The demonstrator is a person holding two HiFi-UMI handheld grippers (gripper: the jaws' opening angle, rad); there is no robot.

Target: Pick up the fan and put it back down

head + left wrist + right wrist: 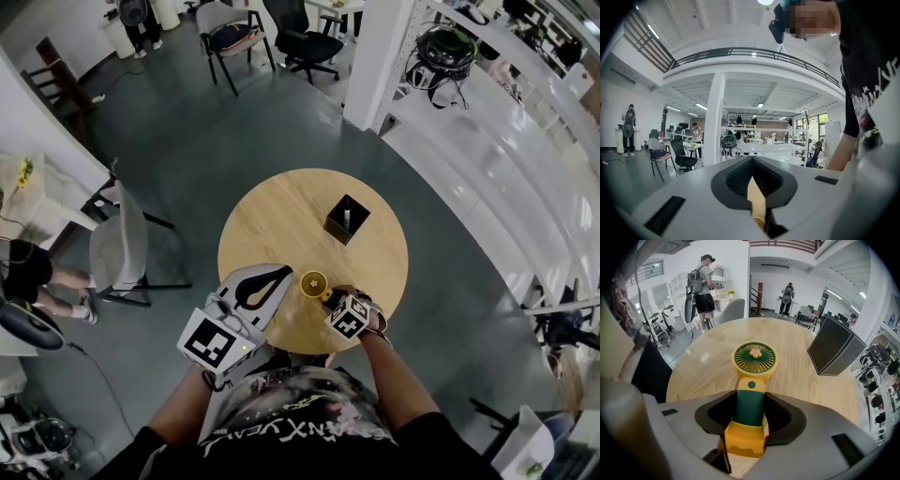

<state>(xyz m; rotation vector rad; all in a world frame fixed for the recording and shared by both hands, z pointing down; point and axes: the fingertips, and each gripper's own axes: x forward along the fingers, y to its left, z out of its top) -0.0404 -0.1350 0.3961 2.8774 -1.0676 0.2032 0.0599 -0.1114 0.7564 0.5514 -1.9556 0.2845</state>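
Observation:
A small yellow fan (313,281) with a green grille and green handle lies face up low over the round wooden table (281,211), near its front edge; whether it touches the wood I cannot tell. My right gripper (326,294) is shut on it. In the right gripper view the dark pads press both sides of the green handle of the fan (754,359), with the yellow base behind the right gripper (750,401). My left gripper (283,272) hovers just left of the fan, shut with nothing in it. Seen in its own view, the left gripper (752,159) points out level across the room.
A black open box (346,218) stands on the table beyond the fan, at the right as the box (834,350) in the right gripper view. A grey chair (120,246) stands left of the table, with white shelving (497,169) to the right. A person (701,282) stands further off.

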